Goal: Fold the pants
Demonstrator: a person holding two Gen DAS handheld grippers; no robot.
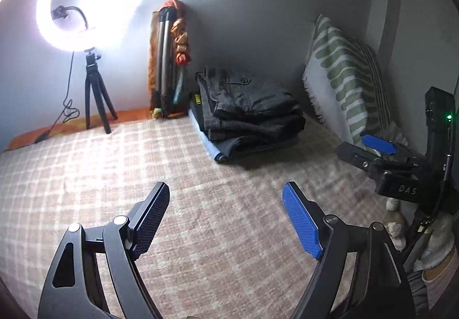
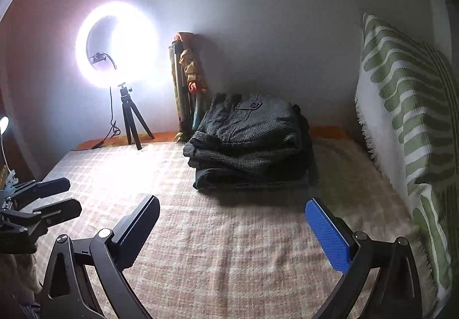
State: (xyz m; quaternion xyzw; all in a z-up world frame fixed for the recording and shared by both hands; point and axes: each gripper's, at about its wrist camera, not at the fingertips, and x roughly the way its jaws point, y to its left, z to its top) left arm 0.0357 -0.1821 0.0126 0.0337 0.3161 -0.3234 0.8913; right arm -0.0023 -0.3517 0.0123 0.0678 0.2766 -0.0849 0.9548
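A stack of folded dark pants (image 1: 248, 111) lies at the back of the bed against the wall; it also shows in the right wrist view (image 2: 249, 141). The top pair is dark checked cloth with a buttoned pocket. My left gripper (image 1: 226, 221) is open and empty, held over the checked bedspread (image 1: 200, 233) in front of the stack. My right gripper (image 2: 232, 233) is open and empty too, over the same bedspread (image 2: 229, 247). The right gripper also shows at the right edge of the left wrist view (image 1: 375, 151), and the left gripper at the left edge of the right wrist view (image 2: 48, 198).
A lit ring light on a small tripod (image 1: 96, 95) stands at the back left with its cable. A folded tripod wrapped in orange cloth (image 1: 167, 60) leans on the wall. A green striped pillow (image 2: 407, 124) stands along the right side.
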